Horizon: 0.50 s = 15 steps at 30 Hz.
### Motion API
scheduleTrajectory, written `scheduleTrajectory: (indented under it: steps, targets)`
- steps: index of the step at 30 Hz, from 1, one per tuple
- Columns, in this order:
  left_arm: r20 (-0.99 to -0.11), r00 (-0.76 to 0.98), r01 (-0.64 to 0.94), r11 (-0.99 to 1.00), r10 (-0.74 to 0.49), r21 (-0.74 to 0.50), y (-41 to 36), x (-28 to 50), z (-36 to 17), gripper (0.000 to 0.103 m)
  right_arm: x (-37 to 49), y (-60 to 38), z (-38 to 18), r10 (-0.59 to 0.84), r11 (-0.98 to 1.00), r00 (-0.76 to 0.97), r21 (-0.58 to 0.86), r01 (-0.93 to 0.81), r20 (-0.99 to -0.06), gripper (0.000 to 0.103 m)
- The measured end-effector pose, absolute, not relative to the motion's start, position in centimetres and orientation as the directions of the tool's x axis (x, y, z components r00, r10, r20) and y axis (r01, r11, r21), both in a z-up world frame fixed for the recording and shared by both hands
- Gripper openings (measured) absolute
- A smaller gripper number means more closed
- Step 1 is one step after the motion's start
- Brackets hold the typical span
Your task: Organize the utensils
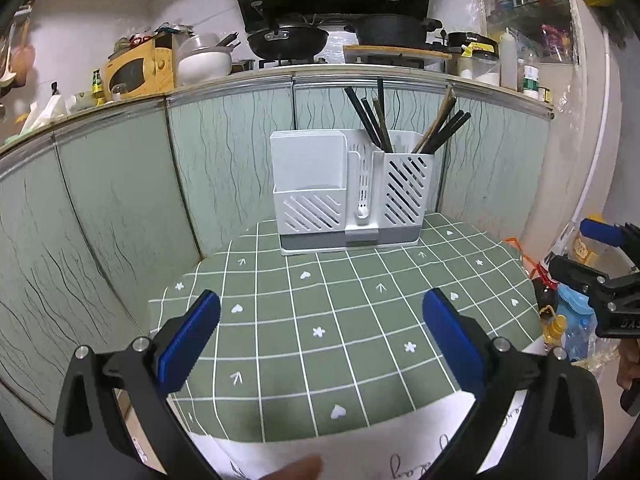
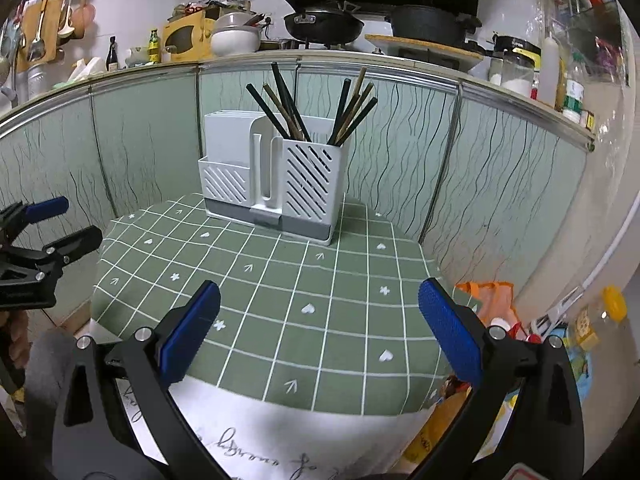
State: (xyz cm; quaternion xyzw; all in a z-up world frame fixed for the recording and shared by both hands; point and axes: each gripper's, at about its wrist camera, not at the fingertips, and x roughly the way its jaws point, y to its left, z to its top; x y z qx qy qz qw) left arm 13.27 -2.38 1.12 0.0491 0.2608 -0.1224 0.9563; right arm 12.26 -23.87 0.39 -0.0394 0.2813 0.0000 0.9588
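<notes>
A white slotted utensil holder (image 1: 348,192) stands at the far edge of a table covered with a green grid cloth (image 1: 340,320). Several dark and brown chopsticks (image 1: 400,124) stand upright in its right compartment; its left compartment looks empty. It also shows in the right wrist view (image 2: 276,184) with the chopsticks (image 2: 316,108). My left gripper (image 1: 320,312) is open and empty over the near part of the cloth. My right gripper (image 2: 318,304) is open and empty, also over the near cloth. Each gripper shows at the other view's edge.
Pale green cabinet panels (image 1: 120,200) wall in the table behind and on the left. Bags and bottles (image 2: 560,332) lie off the table's right side. A counter with pans (image 1: 288,38) and a yellow microwave (image 1: 140,68) is above.
</notes>
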Motion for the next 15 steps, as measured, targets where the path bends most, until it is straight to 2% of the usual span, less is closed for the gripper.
scheduleTrajectory:
  steps: [3,15]
  targets:
    - [-0.515,0.827,0.257,0.966,-0.227,-0.014,-1.7,12.6,0.7,0.099,11.4,-23.6,0.2,-0.022,0.997,0.842,-0.073,-0.020,-0.538,0.095]
    - [-0.541,0.806,0.275,0.961,-0.239,-0.015,-1.7,10.7,-0.8,0.099,9.1,-22.7,0.0,-0.018,0.997,0.849,-0.077,-0.026,-0.528,0.095]
